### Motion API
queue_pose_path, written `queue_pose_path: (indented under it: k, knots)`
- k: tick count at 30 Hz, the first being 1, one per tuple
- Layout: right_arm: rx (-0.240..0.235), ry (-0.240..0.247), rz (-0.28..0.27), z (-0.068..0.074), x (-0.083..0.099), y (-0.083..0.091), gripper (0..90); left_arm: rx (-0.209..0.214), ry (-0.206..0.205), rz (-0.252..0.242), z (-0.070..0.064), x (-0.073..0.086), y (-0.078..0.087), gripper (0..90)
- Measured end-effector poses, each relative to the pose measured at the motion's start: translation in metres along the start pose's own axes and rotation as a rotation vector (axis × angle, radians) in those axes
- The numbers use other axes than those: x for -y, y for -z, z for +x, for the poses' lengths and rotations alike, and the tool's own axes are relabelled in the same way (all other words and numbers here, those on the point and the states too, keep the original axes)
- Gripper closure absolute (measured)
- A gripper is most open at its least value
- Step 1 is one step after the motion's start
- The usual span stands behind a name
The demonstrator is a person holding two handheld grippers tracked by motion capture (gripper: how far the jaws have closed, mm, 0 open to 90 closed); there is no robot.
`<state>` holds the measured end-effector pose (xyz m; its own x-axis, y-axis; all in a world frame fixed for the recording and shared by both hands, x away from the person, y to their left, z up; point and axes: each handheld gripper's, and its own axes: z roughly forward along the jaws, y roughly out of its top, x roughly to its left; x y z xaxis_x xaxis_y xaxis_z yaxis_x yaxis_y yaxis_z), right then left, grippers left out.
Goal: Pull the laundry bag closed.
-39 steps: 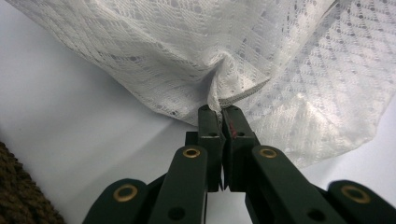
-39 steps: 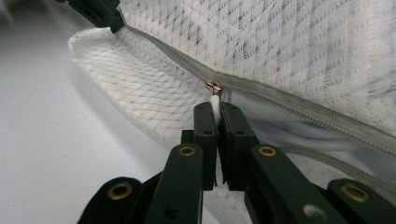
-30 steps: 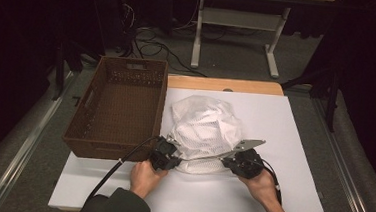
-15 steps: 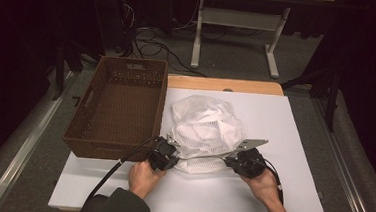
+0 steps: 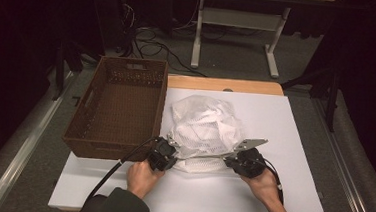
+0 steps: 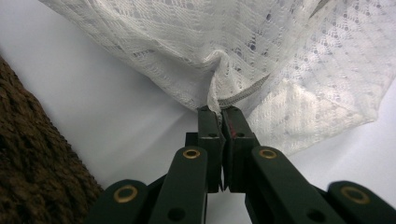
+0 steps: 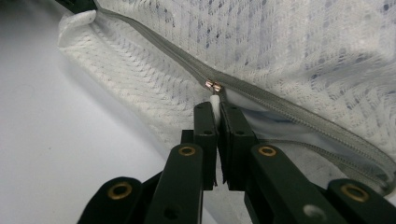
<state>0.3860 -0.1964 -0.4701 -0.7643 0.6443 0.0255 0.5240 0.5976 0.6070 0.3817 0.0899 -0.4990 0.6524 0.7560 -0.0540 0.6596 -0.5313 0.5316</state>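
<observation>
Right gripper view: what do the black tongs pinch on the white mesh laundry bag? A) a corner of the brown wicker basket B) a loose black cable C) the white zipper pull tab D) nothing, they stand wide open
C: the right tongs are shut on the white zipper pull tab below the metal slider of the white mesh laundry bag.

mesh bag (image 6: 261,56) cut off at top, contents veiled – unreadable

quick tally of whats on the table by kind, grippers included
white mesh laundry bag: 1, lying on the white table top
brown woven basket: 1, left of the bag
handheld grippers: 2, the left gripper shut on the bag's corner, the right gripper shut on the zipper pull
total: 4
</observation>
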Motion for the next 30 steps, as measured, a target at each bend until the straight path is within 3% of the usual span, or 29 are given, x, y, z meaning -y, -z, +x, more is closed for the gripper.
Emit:
queue_pose_path:
  k: [15, 30]
  knots:
    - [0.005, -0.005, 0.001, -0.003, 0.002, 0.002, 87.2, 0.001, 0.002, 0.001, 0.0, 0.0, -0.001, 87.3]
    - [0.016, -0.047, -0.013, -0.012, 0.01, 0.015, 87.2, -0.004, 0.004, -0.006, -0.001, 0.001, -0.001, 87.2]
